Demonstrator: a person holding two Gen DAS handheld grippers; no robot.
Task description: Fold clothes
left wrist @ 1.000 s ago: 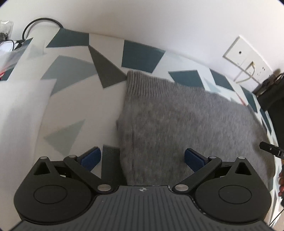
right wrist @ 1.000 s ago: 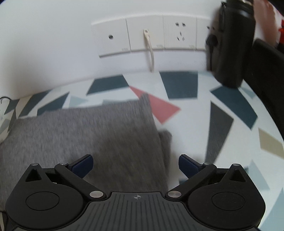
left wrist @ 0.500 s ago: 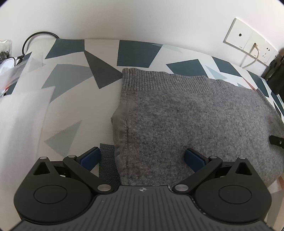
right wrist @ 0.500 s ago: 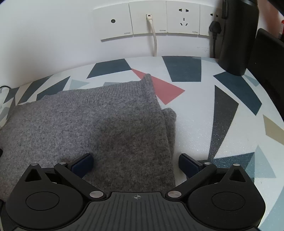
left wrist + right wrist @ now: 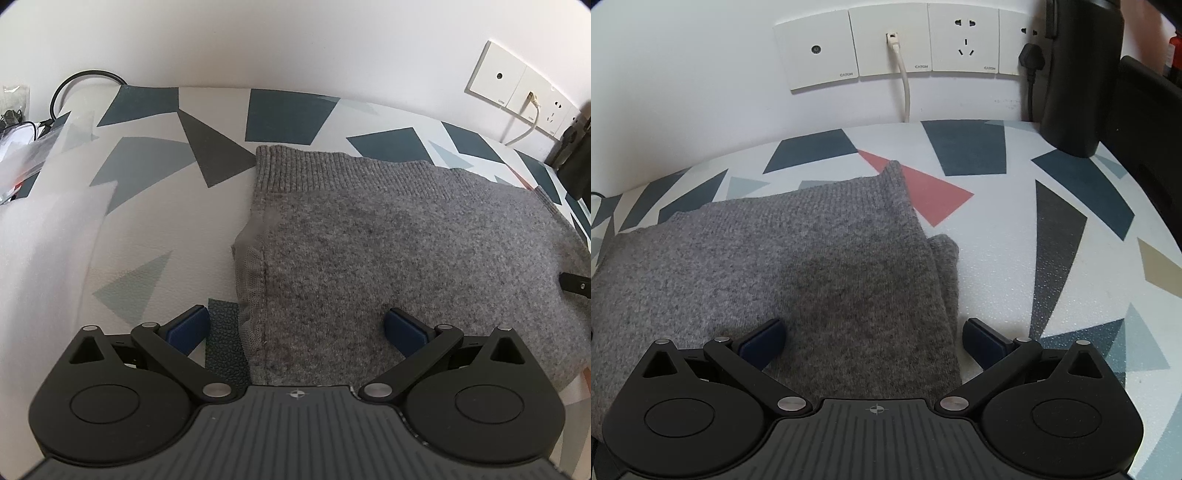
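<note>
A grey knit sweater (image 5: 399,240) lies folded flat on the patterned tabletop (image 5: 147,184), its ribbed hem toward the wall. My left gripper (image 5: 295,328) is open, its blue pads straddling the sweater's near left edge, where a paler inner layer shows. In the right wrist view the same sweater (image 5: 775,266) fills the left and middle. My right gripper (image 5: 873,341) is open over its near right edge, where a lower layer pokes out. Nothing is held. A black part of the right gripper (image 5: 576,284) shows at the left view's right edge.
Wall sockets (image 5: 894,44) with a white cable (image 5: 905,92) and a black plug line the back wall. A black cylinder (image 5: 1078,74) stands at the back right. Clear plastic bags (image 5: 22,155) and a black cable (image 5: 85,77) sit at the far left.
Both grippers have settled lower and closer over the sweater's near edge, and the views went from blurred to steady. Both stay open.
</note>
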